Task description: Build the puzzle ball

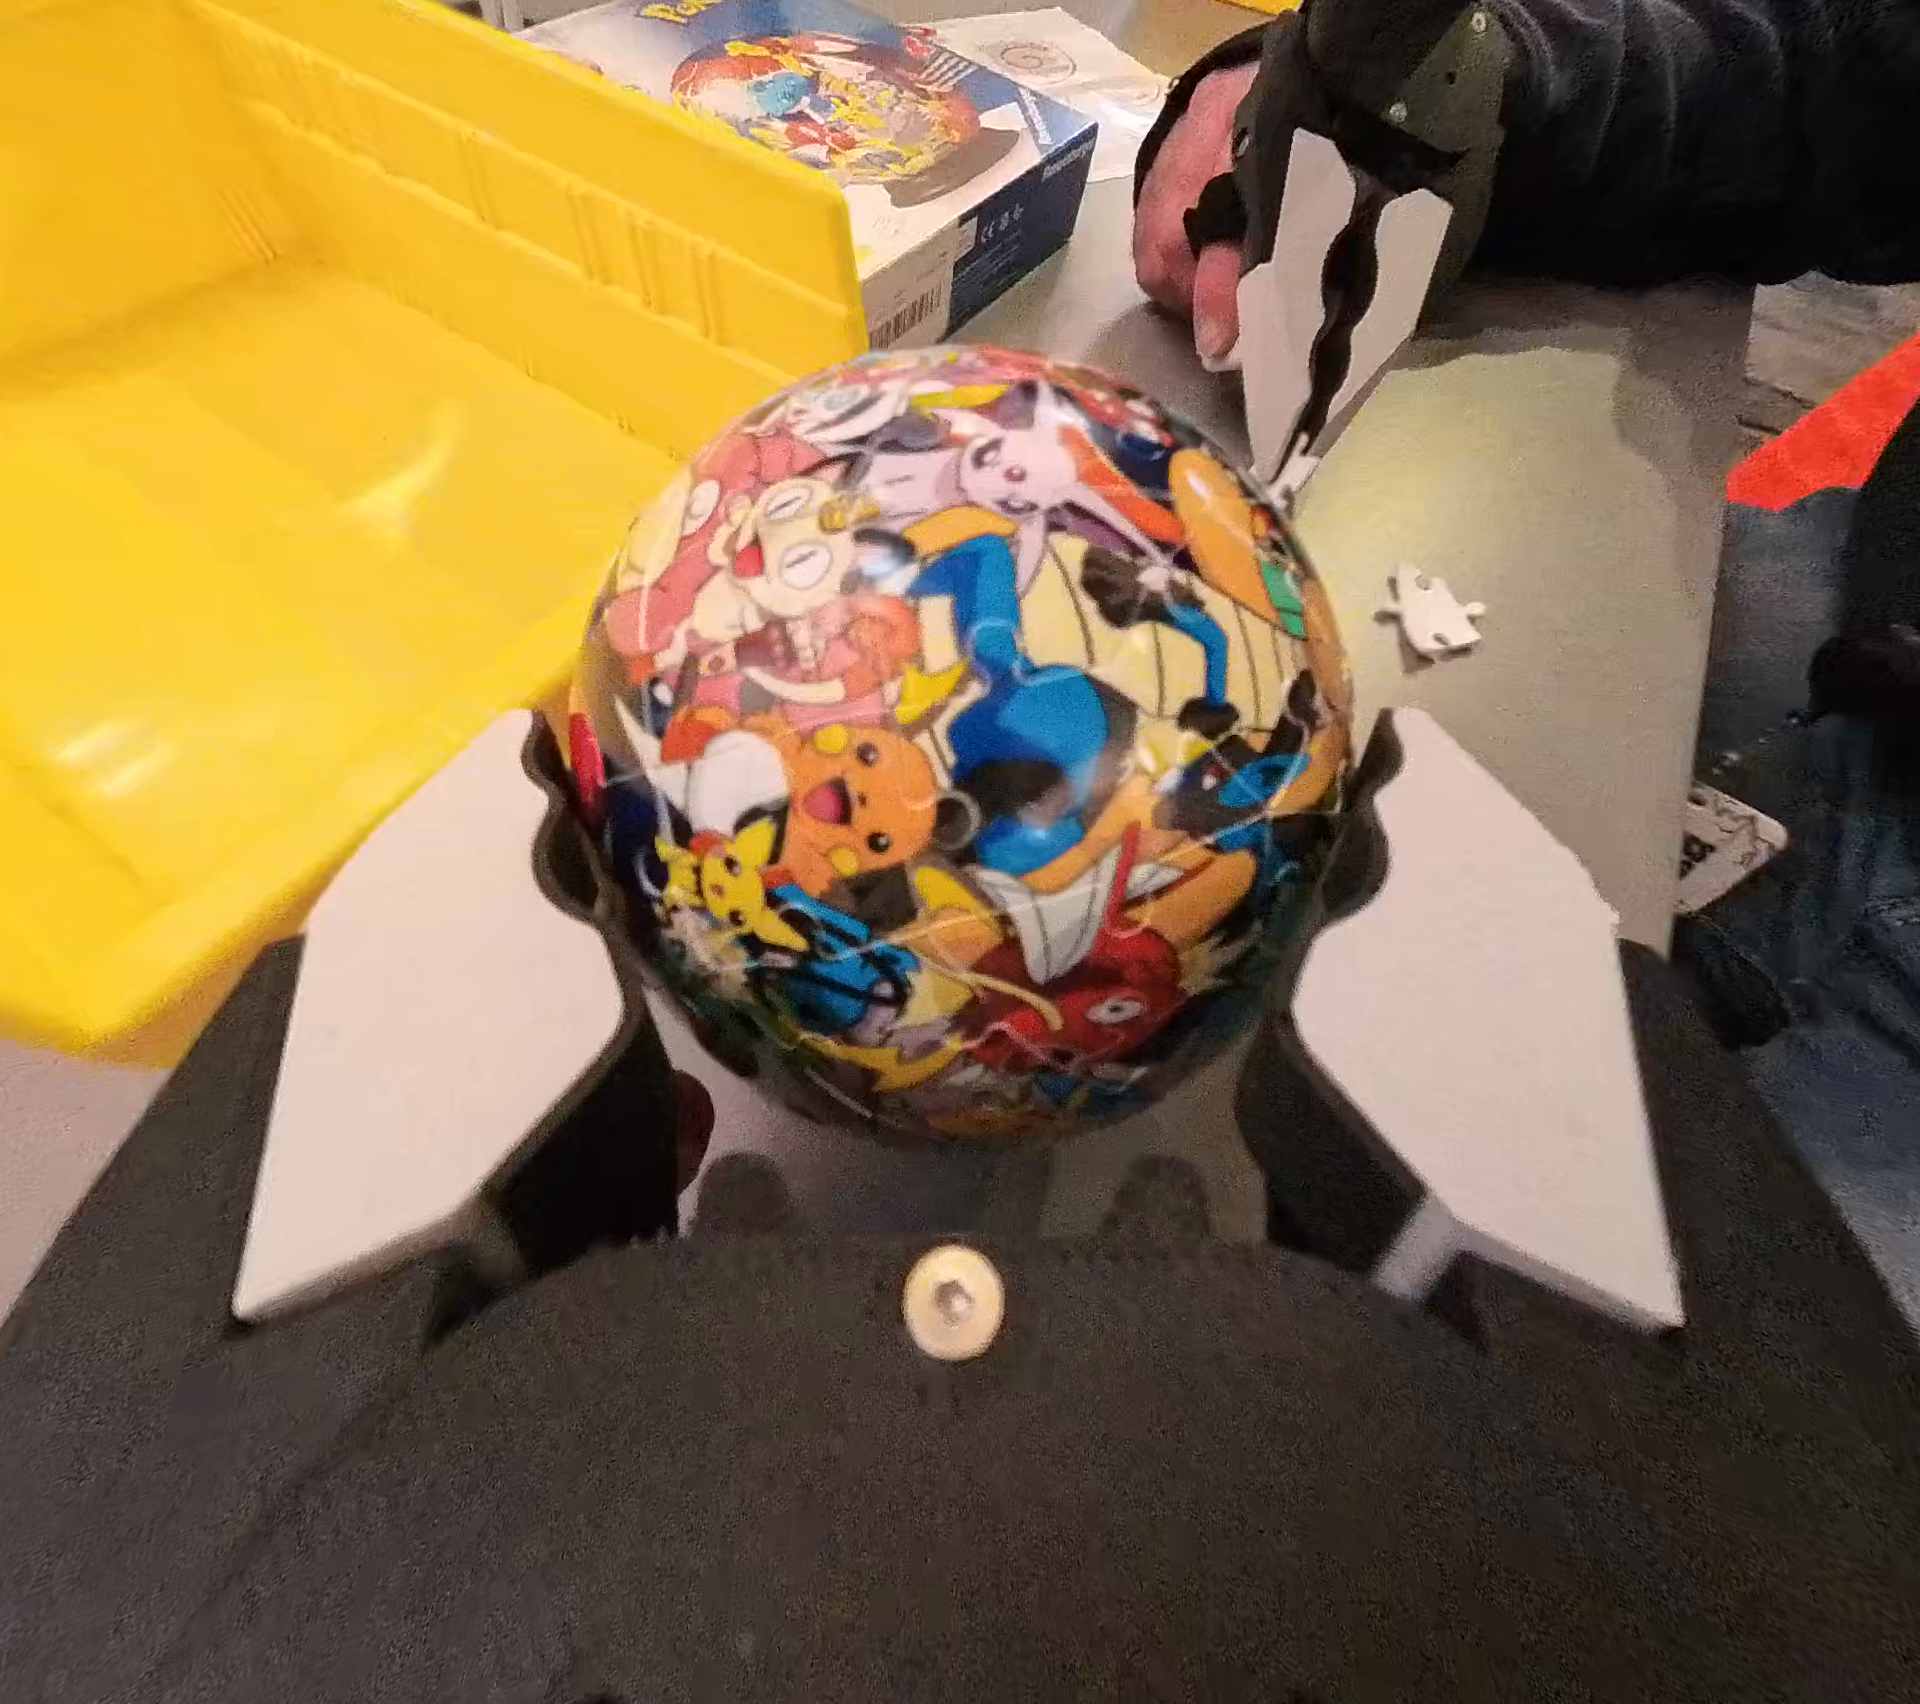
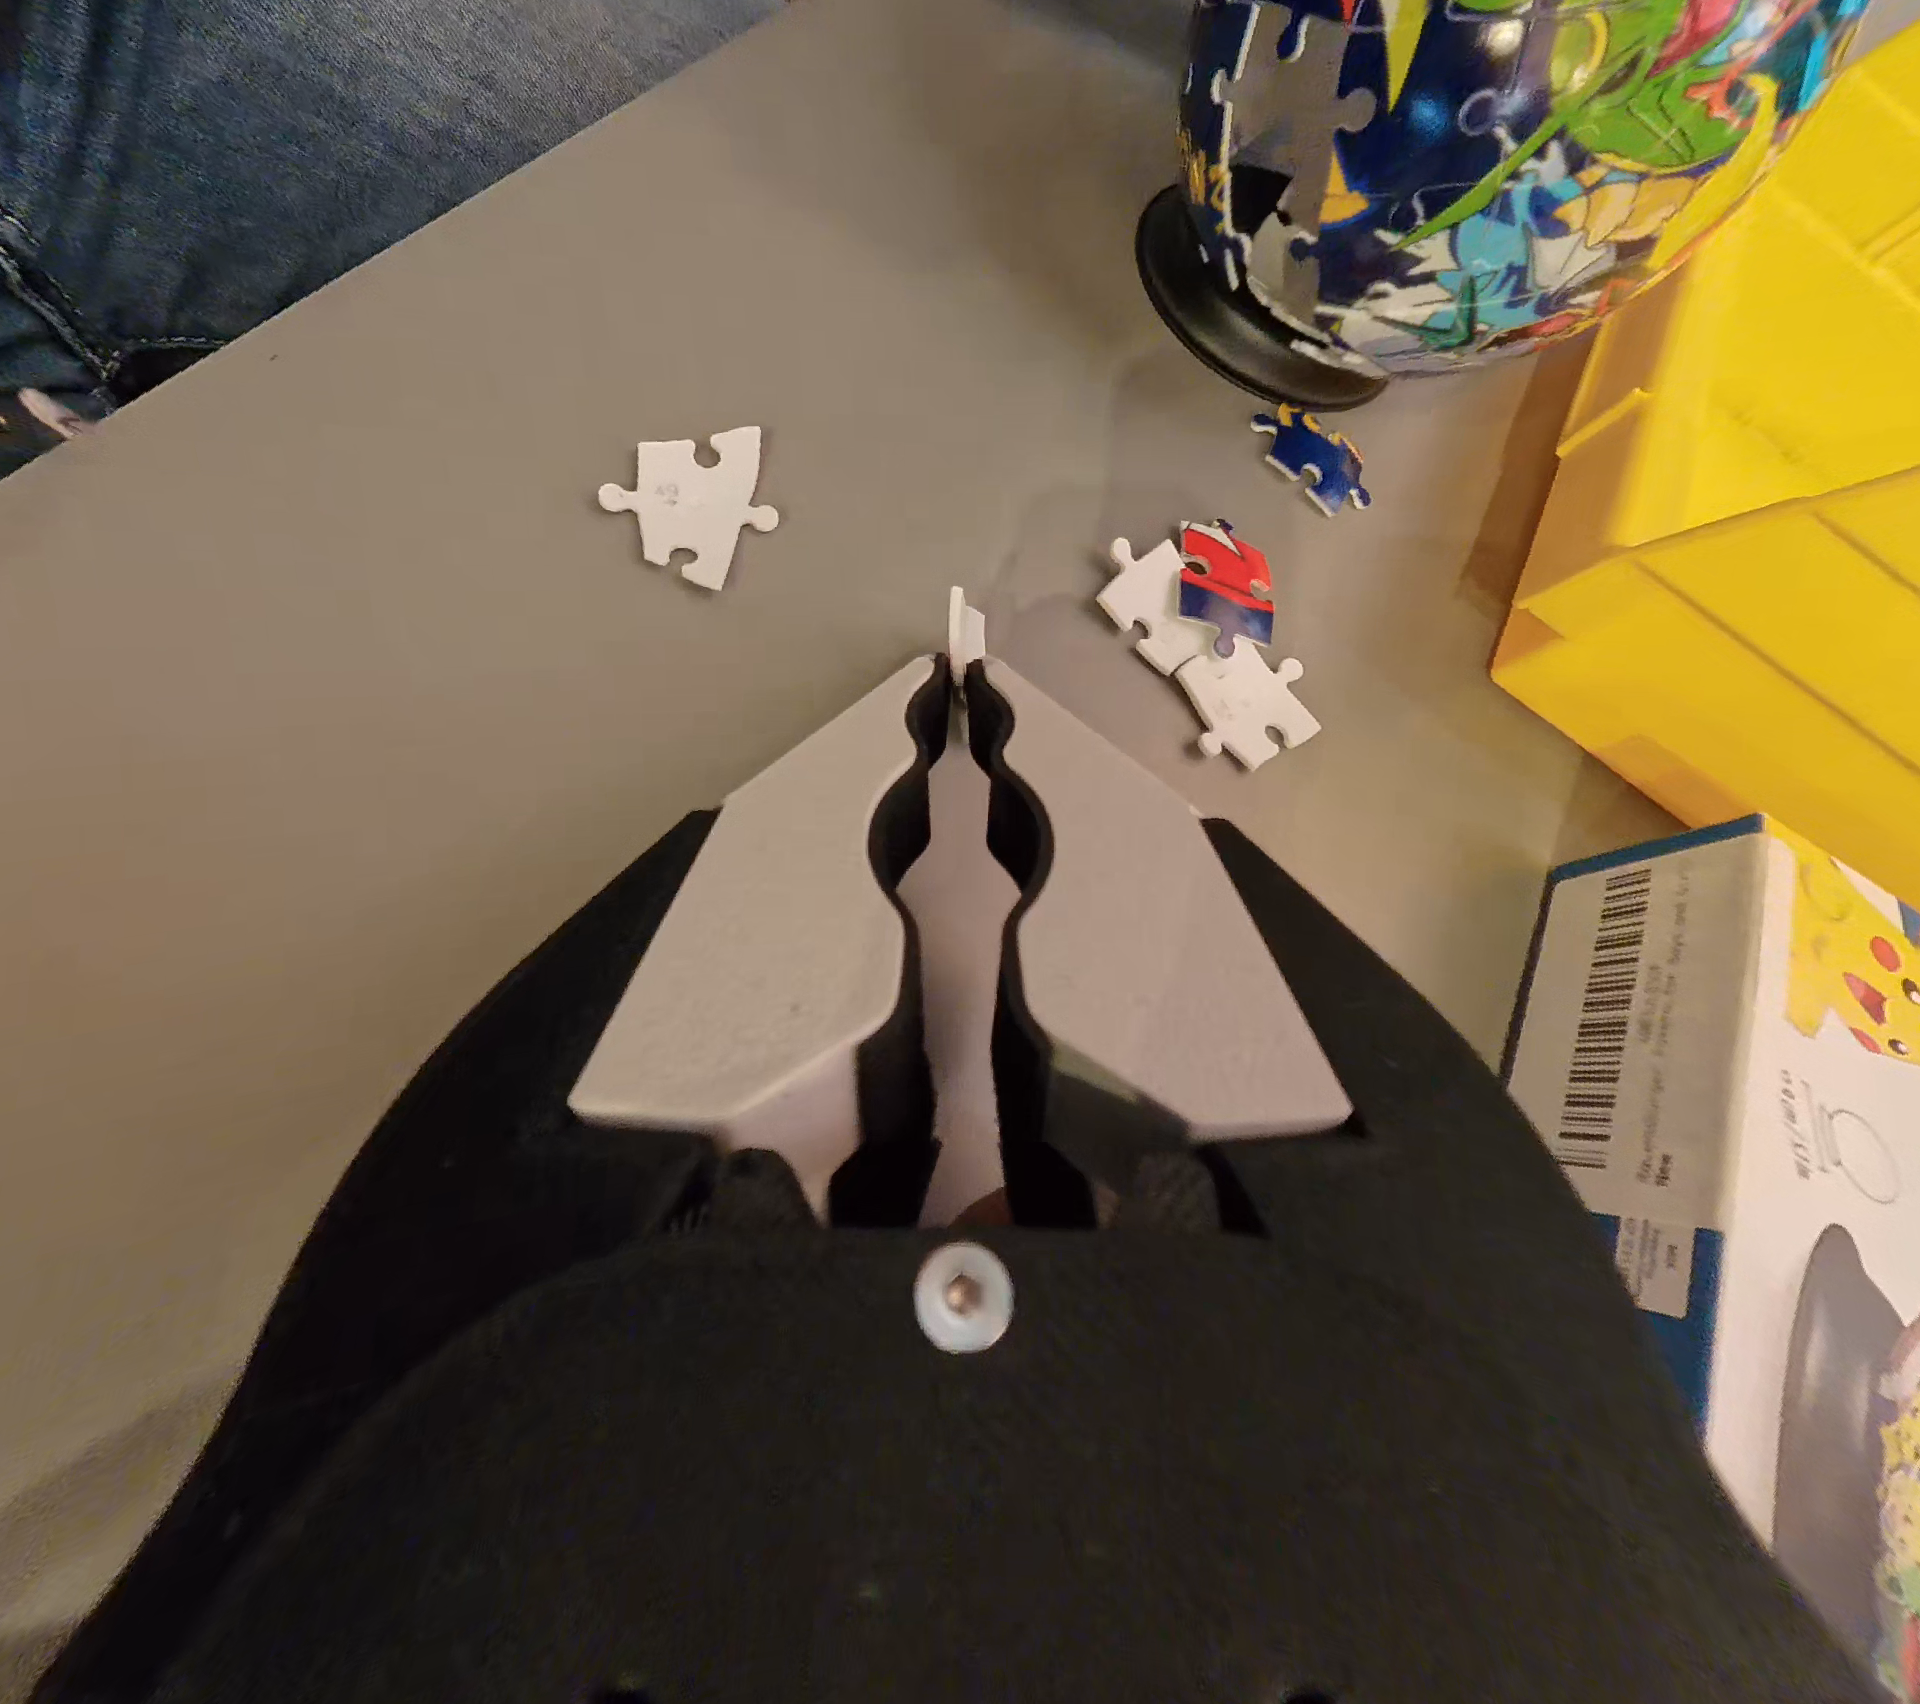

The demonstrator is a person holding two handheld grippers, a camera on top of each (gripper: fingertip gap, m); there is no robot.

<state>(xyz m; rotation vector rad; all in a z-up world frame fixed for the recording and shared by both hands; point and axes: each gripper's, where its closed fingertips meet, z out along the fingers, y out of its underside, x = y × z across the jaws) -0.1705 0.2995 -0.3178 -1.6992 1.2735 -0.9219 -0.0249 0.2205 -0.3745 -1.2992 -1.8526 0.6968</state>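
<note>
The colourful puzzle ball [image 1: 966,740] sits between the two fingers of my left gripper [image 1: 956,750], whose pads touch its sides. In the right wrist view the ball [image 2: 1538,65] stands on a black stand [image 2: 1226,324] and has a gap [image 2: 1294,106] in its shell. My right gripper [image 2: 961,667] is shut on a white puzzle piece [image 2: 966,620], held edge-on above the table. In the left wrist view the right gripper [image 1: 1288,459] holds that piece beside the ball's upper right. Loose pieces lie on the table: a white one [image 2: 691,506], a blue one [image 2: 1314,459], and a red-blue one [image 2: 1226,584] on two white ones [image 2: 1252,709].
A yellow bin [image 1: 312,407] stands left of the ball, and yellow bins [image 2: 1714,511] show behind it in the right wrist view. The puzzle box [image 1: 883,127] lies at the back. A person's hand [image 1: 1174,200] rests on the grey table [image 2: 520,719]. A leg in jeans [image 2: 260,44] is at the table edge. My right fingertips sit around 20 centimeters from my left ones.
</note>
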